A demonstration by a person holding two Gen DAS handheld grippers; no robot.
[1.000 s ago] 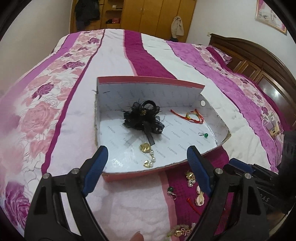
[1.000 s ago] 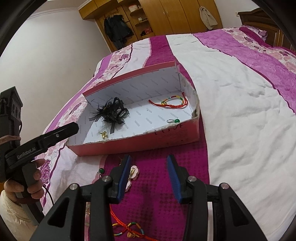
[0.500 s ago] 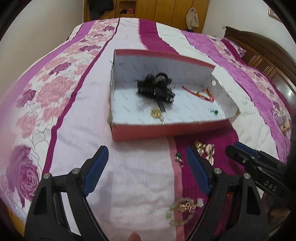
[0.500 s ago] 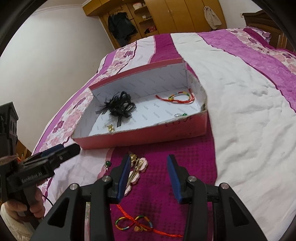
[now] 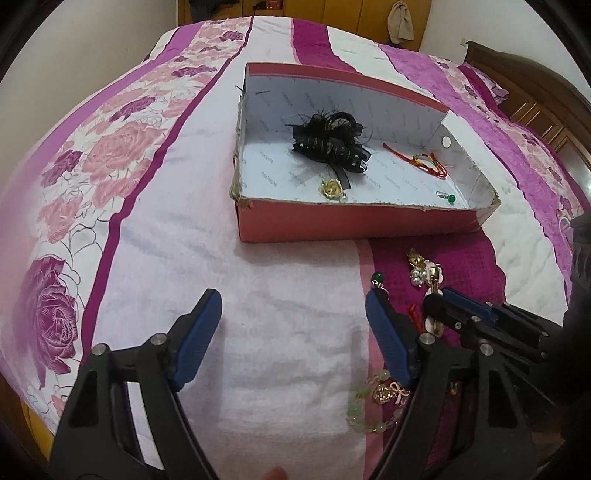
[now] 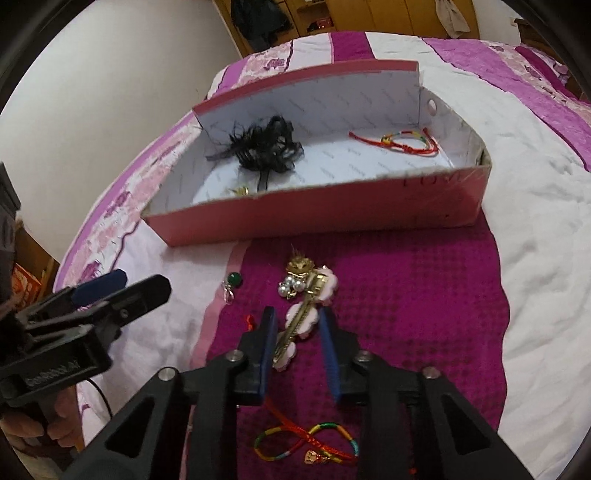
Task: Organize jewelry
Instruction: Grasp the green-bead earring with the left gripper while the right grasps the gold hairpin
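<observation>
A pink open box (image 5: 354, 221) (image 6: 332, 218) lies on the bed. It holds a black feather bow (image 5: 328, 142) (image 6: 264, 147), a gold rose piece (image 5: 331, 189), a red cord bracelet (image 5: 417, 160) (image 6: 399, 142) and a green earring (image 5: 448, 197). My right gripper (image 6: 298, 321) is open, its fingers on either side of a gold and pink hair clip (image 6: 301, 323) on the magenta stripe. A gold pearl brooch (image 6: 297, 278), a green earring (image 6: 232, 282) and a multicolour cord bracelet (image 6: 306, 441) lie around it. My left gripper (image 5: 293, 310) is open and empty over the white blanket.
A green bead bracelet with a gold charm (image 5: 373, 402) lies by my left gripper's right finger. A wooden wardrobe (image 6: 369, 14) stands beyond the bed, and a wooden headboard (image 5: 517, 85) is at the right.
Both grippers have pulled back and lowered. My right gripper has come down around the hair clip. The box now looks farther off in the left wrist view.
</observation>
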